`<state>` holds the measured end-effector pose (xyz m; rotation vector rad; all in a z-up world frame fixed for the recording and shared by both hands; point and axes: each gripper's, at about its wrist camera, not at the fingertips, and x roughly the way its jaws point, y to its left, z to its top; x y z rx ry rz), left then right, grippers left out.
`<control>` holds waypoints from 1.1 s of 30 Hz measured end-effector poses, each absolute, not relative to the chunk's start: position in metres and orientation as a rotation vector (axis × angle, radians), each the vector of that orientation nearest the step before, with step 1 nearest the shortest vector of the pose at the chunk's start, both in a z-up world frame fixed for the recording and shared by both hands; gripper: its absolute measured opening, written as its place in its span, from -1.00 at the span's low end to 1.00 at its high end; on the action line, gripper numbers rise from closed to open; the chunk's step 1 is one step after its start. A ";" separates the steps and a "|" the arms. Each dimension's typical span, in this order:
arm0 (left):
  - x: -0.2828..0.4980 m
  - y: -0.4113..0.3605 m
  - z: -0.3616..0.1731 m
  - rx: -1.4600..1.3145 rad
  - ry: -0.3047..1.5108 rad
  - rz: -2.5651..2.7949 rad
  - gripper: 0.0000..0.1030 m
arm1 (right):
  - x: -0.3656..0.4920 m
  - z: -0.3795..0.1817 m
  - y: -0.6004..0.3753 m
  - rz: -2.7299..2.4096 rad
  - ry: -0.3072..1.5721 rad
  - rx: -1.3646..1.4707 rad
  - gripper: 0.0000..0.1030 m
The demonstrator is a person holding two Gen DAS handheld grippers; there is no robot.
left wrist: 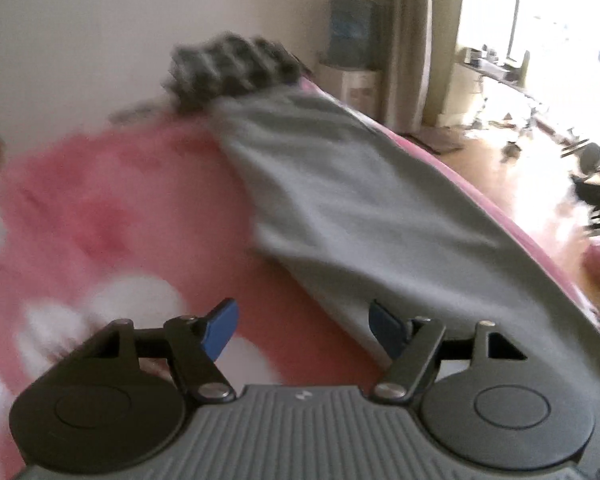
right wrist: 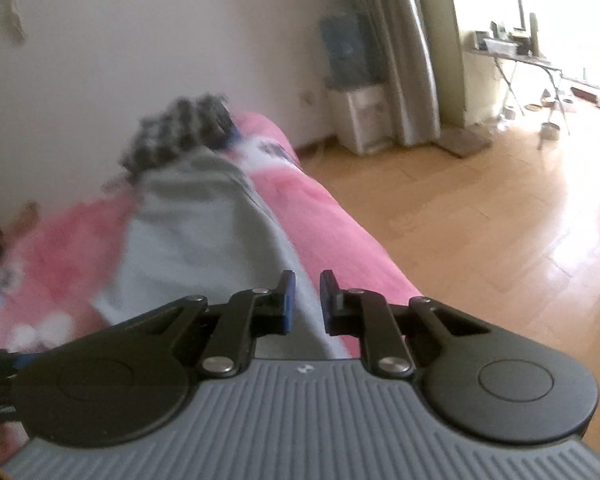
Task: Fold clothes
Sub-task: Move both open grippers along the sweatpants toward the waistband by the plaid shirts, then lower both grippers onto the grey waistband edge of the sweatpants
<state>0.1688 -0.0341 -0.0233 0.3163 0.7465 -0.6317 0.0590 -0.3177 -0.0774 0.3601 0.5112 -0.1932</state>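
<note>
**A:** What does the left wrist view show, starting from the left?

**B:** A pink bedcover (left wrist: 100, 220) with white patches fills the left side, and it is blurred. The left gripper (left wrist: 303, 330) hangs over it with its blue pads wide apart and nothing between them. To the right a grey garment (left wrist: 380, 208) lies lengthways along the bed's right edge. Its far end meets a dark checked cloth (left wrist: 228, 68) by the wall, and its near edge sits just under the right-hand pad.

**A:** And the right wrist view?

**B:** The same garment runs up the middle. The right gripper (right wrist: 307, 300) is above its near end with the pads almost together and only a slim gap between them. I see no cloth pinched there. A wooden floor (right wrist: 480, 220) lies to the right.

**A:** So what makes a good fold here?

**B:** I think the step is picking up the near end. Each gripper should take one near corner, low enough to catch the cloth but not the bedcover. The right one would need to open first. Then both should lift together, keep the edge taut and level, carry it towards the far end and lay it down square. The garment lies near the bed's edge, so a one-sided pull could drag it off.
</note>
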 end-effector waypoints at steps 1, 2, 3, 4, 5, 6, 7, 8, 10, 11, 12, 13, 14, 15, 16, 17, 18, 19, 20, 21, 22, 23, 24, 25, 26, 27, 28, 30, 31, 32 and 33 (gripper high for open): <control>0.177 -0.029 -0.006 0.334 0.721 -0.605 0.44 | 0.059 -0.063 -0.314 -0.173 0.490 0.359 -0.76; 0.183 -0.023 0.017 0.334 0.695 -0.575 0.44 | 0.059 -0.046 -0.311 -0.156 0.463 0.353 -0.76; 0.190 -0.017 0.041 0.334 0.669 -0.544 0.44 | 0.060 -0.027 -0.309 -0.141 0.429 0.356 -0.76; 0.197 -0.011 0.064 0.333 0.643 -0.513 0.44 | 0.060 -0.007 -0.310 -0.126 0.393 0.368 -0.76; 0.204 -0.005 0.087 0.333 0.617 -0.482 0.44 | 0.059 0.014 -0.311 -0.113 0.358 0.389 -0.76; 0.210 0.000 0.112 0.330 0.590 -0.451 0.44 | 0.058 0.035 -0.312 -0.099 0.325 0.409 -0.76; 0.215 0.004 0.141 0.322 0.563 -0.420 0.44 | 0.056 0.057 -0.313 -0.087 0.291 0.423 -0.76; 0.220 0.008 0.169 0.312 0.536 -0.398 0.44 | 0.053 0.080 -0.315 -0.076 0.254 0.434 -0.76; 0.225 0.012 0.231 0.284 0.468 -0.373 0.45 | 0.046 0.126 -0.320 -0.055 0.177 0.455 -0.76; 0.226 0.014 0.260 0.268 0.432 -0.366 0.49 | 0.040 0.150 -0.323 -0.049 0.133 0.462 -0.76; 0.227 0.015 0.289 0.252 0.398 -0.359 0.52 | 0.033 0.172 -0.327 -0.047 0.083 0.466 -0.76; 0.229 0.015 0.313 0.237 0.372 -0.353 0.58 | 0.027 0.192 -0.330 -0.044 0.040 0.466 -0.76; 0.231 0.015 0.334 0.224 0.353 -0.348 0.65 | 0.021 0.210 -0.333 -0.041 0.002 0.464 -0.76; 0.234 0.012 0.348 0.220 0.347 -0.354 0.68 | 0.016 0.227 -0.336 -0.037 -0.036 0.462 -0.75; 0.240 0.006 0.349 0.226 0.360 -0.378 0.71 | 0.013 0.240 -0.339 -0.033 -0.058 0.457 -0.74; 0.246 0.000 0.350 0.233 0.372 -0.402 0.71 | 0.013 0.249 -0.341 -0.027 -0.071 0.449 -0.74; 0.252 -0.007 0.351 0.239 0.385 -0.427 0.71 | 0.016 0.252 -0.343 -0.030 -0.070 0.441 -0.74; 0.259 -0.014 0.348 0.246 0.404 -0.452 0.72 | 0.021 0.251 -0.345 -0.037 -0.061 0.433 -0.74; 0.271 -0.026 0.329 0.252 0.448 -0.480 0.72 | 0.026 0.249 -0.347 -0.043 -0.052 0.425 -0.74; 0.284 -0.038 0.306 0.251 0.495 -0.502 0.72 | 0.037 0.239 -0.349 -0.060 -0.015 0.415 -0.74; 0.297 -0.050 0.281 0.248 0.542 -0.525 0.71 | 0.051 0.222 -0.350 -0.082 0.039 0.406 -0.74; 0.310 -0.062 0.252 0.244 0.588 -0.542 0.68 | 0.066 0.206 -0.351 -0.105 0.094 0.395 -0.74; 0.320 -0.074 0.221 0.245 0.633 -0.539 0.64 | 0.081 0.190 -0.352 -0.127 0.148 0.385 -0.74; 0.331 -0.086 0.190 0.245 0.677 -0.537 0.57 | 0.096 0.174 -0.353 -0.149 0.203 0.374 -0.74; 0.342 -0.099 0.159 0.245 0.722 -0.534 0.53 | 0.115 0.154 -0.354 -0.169 0.279 0.376 -0.74; 0.352 -0.111 0.128 0.250 0.766 -0.532 0.51 | 0.139 0.130 -0.356 -0.184 0.371 0.394 -0.73; 0.358 -0.121 0.097 0.270 0.806 -0.532 0.45 | 0.163 0.106 -0.357 -0.182 0.462 0.415 -0.72; 0.370 -0.139 0.045 0.316 0.863 -0.527 0.31 | 0.212 0.059 -0.356 -0.161 0.599 0.421 -0.74; 0.374 -0.142 0.023 0.339 0.880 -0.530 0.25 | 0.235 0.035 -0.354 -0.147 0.650 0.411 -0.75; 0.378 -0.145 0.002 0.359 0.894 -0.532 0.21 | 0.257 0.014 -0.351 -0.130 0.685 0.393 -0.75; 0.378 -0.147 -0.014 0.373 0.901 -0.533 0.20 | 0.279 -0.006 -0.348 -0.114 0.708 0.366 -0.75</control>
